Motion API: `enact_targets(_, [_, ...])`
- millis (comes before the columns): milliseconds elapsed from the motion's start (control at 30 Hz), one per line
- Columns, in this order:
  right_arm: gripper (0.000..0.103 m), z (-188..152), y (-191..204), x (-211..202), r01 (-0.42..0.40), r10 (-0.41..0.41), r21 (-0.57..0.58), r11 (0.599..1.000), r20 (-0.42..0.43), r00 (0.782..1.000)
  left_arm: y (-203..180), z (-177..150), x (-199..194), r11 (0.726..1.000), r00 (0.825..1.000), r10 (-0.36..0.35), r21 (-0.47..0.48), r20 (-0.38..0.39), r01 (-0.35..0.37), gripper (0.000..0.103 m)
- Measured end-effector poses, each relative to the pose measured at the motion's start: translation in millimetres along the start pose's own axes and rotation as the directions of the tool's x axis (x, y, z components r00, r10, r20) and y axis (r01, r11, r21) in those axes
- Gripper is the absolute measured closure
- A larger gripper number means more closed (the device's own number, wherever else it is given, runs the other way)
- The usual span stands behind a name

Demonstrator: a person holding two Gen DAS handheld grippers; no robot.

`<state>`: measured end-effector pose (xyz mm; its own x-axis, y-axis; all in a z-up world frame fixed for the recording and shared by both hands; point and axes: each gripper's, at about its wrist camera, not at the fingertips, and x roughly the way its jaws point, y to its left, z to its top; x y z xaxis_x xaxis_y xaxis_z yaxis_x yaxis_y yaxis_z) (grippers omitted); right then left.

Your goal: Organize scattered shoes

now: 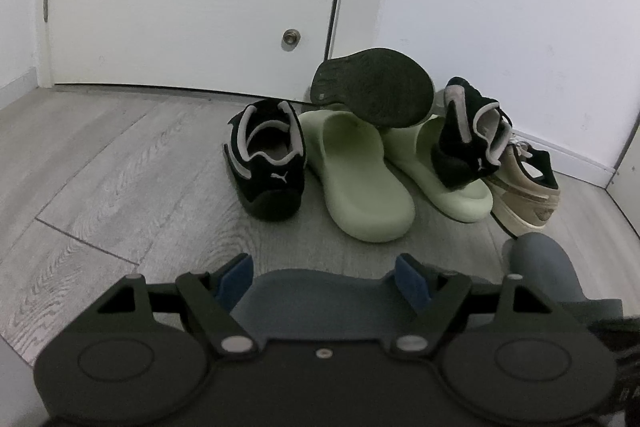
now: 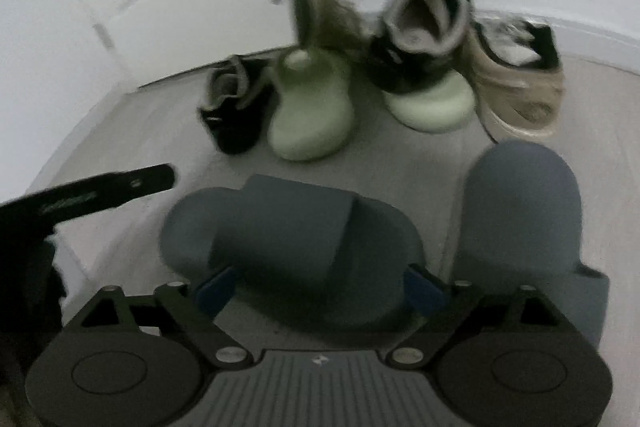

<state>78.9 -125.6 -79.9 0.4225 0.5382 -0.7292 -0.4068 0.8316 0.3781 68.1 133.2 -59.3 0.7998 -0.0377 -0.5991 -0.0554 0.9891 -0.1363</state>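
A grey-blue slipper (image 2: 292, 247) lies crosswise on the floor just beyond my right gripper (image 2: 320, 289), which is open; the blue pads (image 2: 216, 287) frame it without pressing. Its mate (image 2: 520, 227) lies to the right. In the left wrist view the same slipper (image 1: 320, 299) shows between the fingers of my open left gripper (image 1: 324, 281), and the mate (image 1: 544, 267) is at the right. Further back stand a black sneaker (image 1: 268, 167), two green slides (image 1: 360, 187), an overturned shoe (image 1: 372, 87), a second black sneaker (image 1: 468, 135) and a tan sneaker (image 1: 524, 187).
A white door (image 1: 180, 7) with a small knob (image 1: 291, 37) and a white wall (image 1: 500, 27) close off the back. The floor is grey wood-look plank (image 1: 100, 167). In the right wrist view, which is blurred, the left gripper's black finger (image 2: 108, 187) reaches in from the left.
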Motion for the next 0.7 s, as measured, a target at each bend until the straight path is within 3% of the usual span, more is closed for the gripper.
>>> enact_targets(133, [0.031, -6.5, 2.0, 9.6, -0.049, 0.050, 0.018, 0.999, -0.028, 0.998, 2.0, -0.3, 0.5, 1.000, 1.000, 0.006, -0.012, -0.001, -0.006, 0.024])
enact_targets(300, [0.032, -16.5, 25.7, 17.1, -0.079, 0.075, -0.065, 0.995, -0.069, 0.995, 0.8, -0.8, 1.2, 1.000, 1.000, 0.006, -0.010, -0.004, -0.006, 0.024])
enact_targets(500, [0.031, -25.4, 41.8, 19.9, -0.251, 0.237, -0.060, 0.966, -0.177, 0.955, 3.1, -0.8, 0.9, 1.000, 1.000, 0.025, -0.004, -0.003, -0.025, 0.024])
enact_targets(600, [0.027, -22.6, 41.9, 10.9, -0.194, 0.175, -0.129, 0.972, -0.151, 0.973, 8.6, -0.3, 2.7, 0.999, 0.999, 0.038, -0.037, -0.013, -0.038, 0.024])
enact_targets(667, [0.012, -17.8, 38.9, 4.9, -0.137, 0.116, -0.172, 0.976, -0.124, 0.985, 12.3, -0.5, 4.6, 0.997, 0.999, 0.048, -0.060, -0.023, -0.050, 0.024])
enact_targets(700, [0.010, -15.6, 36.3, 1.6, -0.118, 0.100, -0.189, 0.975, -0.101, 0.990, 13.2, -0.5, 5.0, 0.997, 0.998, 0.051, -0.064, -0.025, -0.053, 0.024])
